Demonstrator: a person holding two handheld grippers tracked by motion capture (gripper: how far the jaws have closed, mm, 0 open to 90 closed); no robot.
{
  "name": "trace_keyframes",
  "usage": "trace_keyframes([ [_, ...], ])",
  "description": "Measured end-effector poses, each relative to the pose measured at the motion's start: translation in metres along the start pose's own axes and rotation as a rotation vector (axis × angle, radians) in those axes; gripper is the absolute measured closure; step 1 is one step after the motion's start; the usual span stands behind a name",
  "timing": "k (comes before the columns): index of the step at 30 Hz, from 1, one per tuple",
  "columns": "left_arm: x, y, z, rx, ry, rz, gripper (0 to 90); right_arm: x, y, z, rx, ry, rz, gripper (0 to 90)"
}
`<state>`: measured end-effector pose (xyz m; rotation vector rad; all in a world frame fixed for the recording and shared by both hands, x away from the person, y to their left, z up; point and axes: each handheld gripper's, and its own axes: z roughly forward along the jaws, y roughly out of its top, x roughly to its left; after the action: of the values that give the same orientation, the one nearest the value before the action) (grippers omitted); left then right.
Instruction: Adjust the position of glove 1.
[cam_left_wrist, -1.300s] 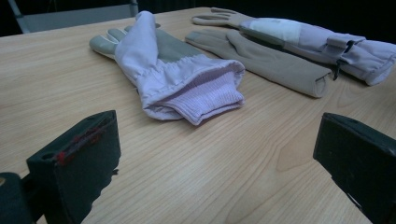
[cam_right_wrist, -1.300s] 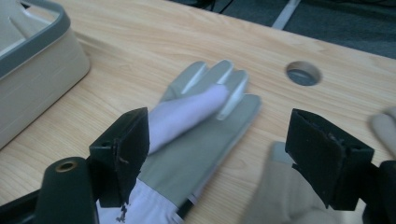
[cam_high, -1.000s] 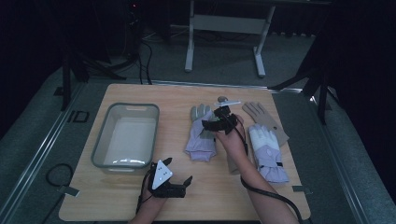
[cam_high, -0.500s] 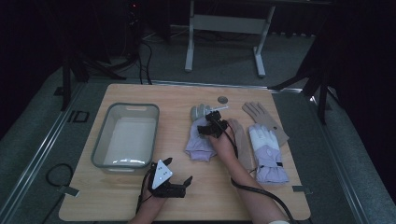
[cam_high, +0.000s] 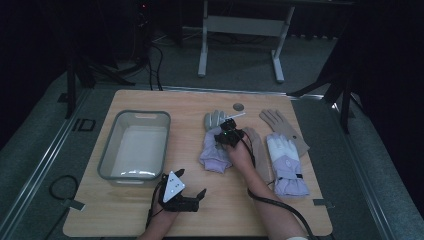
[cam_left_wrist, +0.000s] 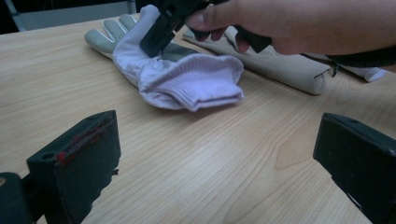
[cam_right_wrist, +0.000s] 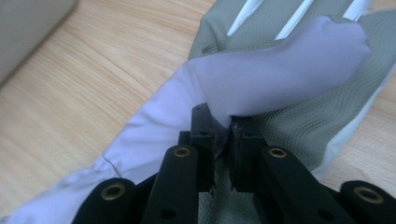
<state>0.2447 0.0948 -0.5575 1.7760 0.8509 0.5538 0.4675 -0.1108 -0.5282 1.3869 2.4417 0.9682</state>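
I have the right gripper (cam_high: 226, 136) down on the lilac glove (cam_high: 214, 150) in the middle of the bench (cam_high: 150, 220). Its jaws have just been closing, and in the right gripper view they are pinched together on a fold of the lilac fabric (cam_right_wrist: 261, 84) at the base of the thumb. The left gripper (cam_high: 186, 199) sits at my near edge, resting, jaws spread wide with nothing between them; from its own view the glove's ribbed cuff (cam_left_wrist: 201, 86) lies straight ahead of it, well apart.

The glove's long axis runs away from me, grey fingertips toward the far edge, cuff toward me. I am gripping near the middle of its length, so I judge both ends will droop on a lift. The grey plastic tub (cam_high: 134, 145) stands to the left of the glove, near it. My right hand is already on the glove; the left is closer to the tub.
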Motion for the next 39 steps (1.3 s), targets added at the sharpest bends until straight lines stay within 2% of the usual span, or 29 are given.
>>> trace_keyframes([
  [3,0.0,0.0,0.0,0.0,0.0,-0.002,0.9,0.001,0.001,-0.011,-0.014,0.017,-0.009,83.8],
  [5,0.0,0.0,0.0,0.0,0.0,0.0,0.9,0.005,0.001,-0.022,-0.018,0.02,-0.037,84.1],
  [9,0.0,0.0,0.0,-0.004,-0.001,0.001,0.9,0.014,0.003,-0.048,-0.035,0.002,-0.088,84.5],
  [12,0.0,0.0,0.0,-0.003,0.002,0.0,0.9,0.019,0.004,-0.069,-0.04,0.001,-0.104,84.6],
  [13,0.0,0.0,0.0,-0.004,0.002,-0.003,0.9,0.021,0.002,-0.083,-0.062,0.009,-0.112,84.6],
  [14,0.0,0.0,0.0,-0.004,0.002,-0.003,0.9,0.021,0.002,-0.083,-0.062,0.009,-0.112,84.6],
  [15,0.0,0.0,0.0,-0.004,0.003,-0.004,0.9,0.024,-0.002,-0.094,-0.07,0.007,-0.117,84.6],
  [19,0.0,0.0,0.0,-0.005,0.004,-0.007,0.9,0.029,-0.014,-0.105,-0.067,-0.001,-0.132,84.6],
  [21,0.0,0.0,0.0,-0.005,0.005,-0.007,0.9,0.03,-0.022,-0.109,-0.065,0.011,-0.11,84.5],
  [22,0.0,0.0,0.0,-0.005,0.005,-0.007,0.9,0.03,-0.022,-0.109,-0.065,0.011,-0.11,84.5],
  [23,0.0,0.0,0.0,-0.005,0.005,-0.007,0.9,0.035,-0.032,-0.105,-0.067,-0.017,-0.139,84.5],
  [25,0.0,0.0,0.0,-0.007,0.007,-0.006,0.9,0.037,-0.036,-0.098,-0.059,-0.004,-0.146,84.5],
  [27,0.0,0.0,0.0,-0.007,0.007,-0.003,0.9,0.038,-0.038,-0.093,-0.057,-0.021,-0.162,84.5],
  [28,0.0,0.0,0.0,-0.006,0.006,-0.004,0.9,0.038,-0.04,-0.082,-0.028,-0.031,-0.177,84.4],
  [32,0.0,0.0,0.0,-0.008,0.007,-0.008,0.9,0.036,-0.04,-0.069,-0.014,-0.036,-0.161,84.4],
  [34,0.0,0.0,0.0,-0.008,0.005,-0.007,1.0,0.033,-0.039,-0.063,-0.007,-0.014,-0.14,84.2],
  [39,0.0,0.0,0.0,-0.006,0.004,-0.002,0.9,0.026,-0.041,-0.045,0.005,-0.033,-0.111,83.4],
])
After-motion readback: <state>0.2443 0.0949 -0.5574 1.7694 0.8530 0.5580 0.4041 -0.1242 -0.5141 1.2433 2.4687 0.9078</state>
